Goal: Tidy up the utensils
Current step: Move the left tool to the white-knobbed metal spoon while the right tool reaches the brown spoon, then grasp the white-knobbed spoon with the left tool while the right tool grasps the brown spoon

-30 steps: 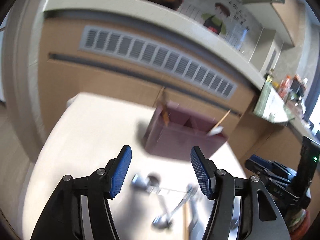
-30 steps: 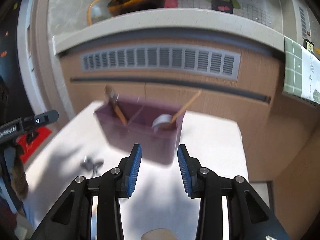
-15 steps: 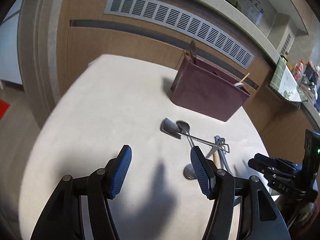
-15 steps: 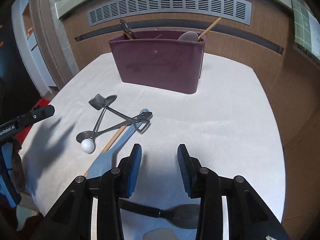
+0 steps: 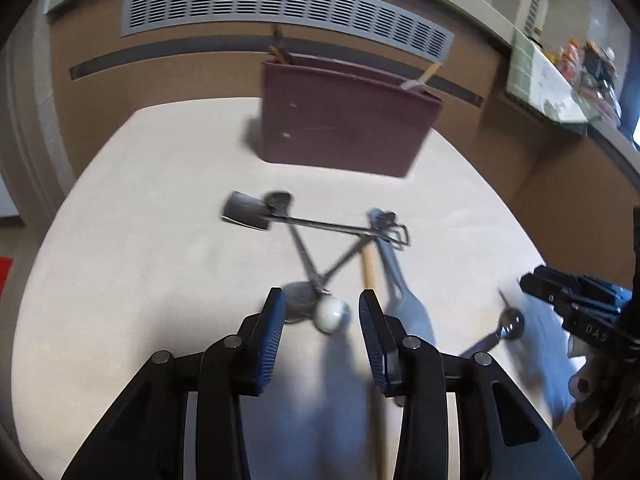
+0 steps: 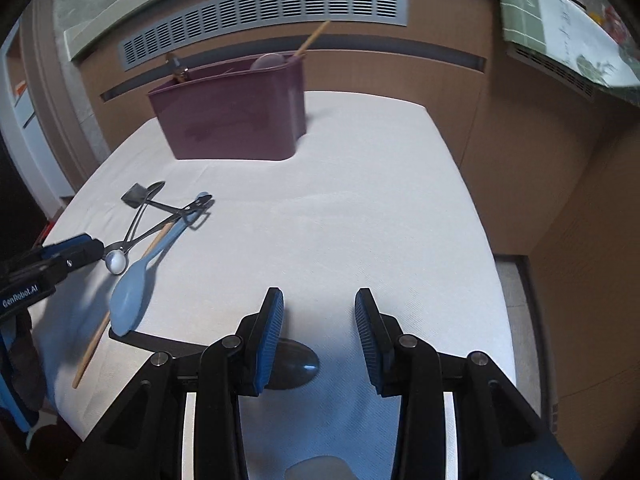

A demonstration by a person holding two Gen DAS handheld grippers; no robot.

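A maroon utensil holder (image 5: 344, 120) stands at the far side of the white table, with a wooden handle and a spoon in it; it also shows in the right wrist view (image 6: 232, 120). Loose utensils lie in a pile: a small metal shovel spoon (image 5: 245, 211), a white-ended scoop (image 5: 332, 314), a wooden stick (image 5: 370, 280), a light blue spatula (image 6: 136, 284). My left gripper (image 5: 322, 314) is open, its jaws either side of the white scoop end. My right gripper (image 6: 318, 316) is open above a dark spoon (image 6: 288, 366).
The table (image 6: 360, 208) is covered by a white cloth and drops off at right and front. A brown cabinet with a grey vent grille (image 5: 280, 4) runs behind. A counter with a green tiled cloth (image 6: 560, 20) is at right.
Both grippers have come down and forward over the table. The left one has moved to the utensil pile and narrowed its opening; the right one now hovers over the dark spoon.
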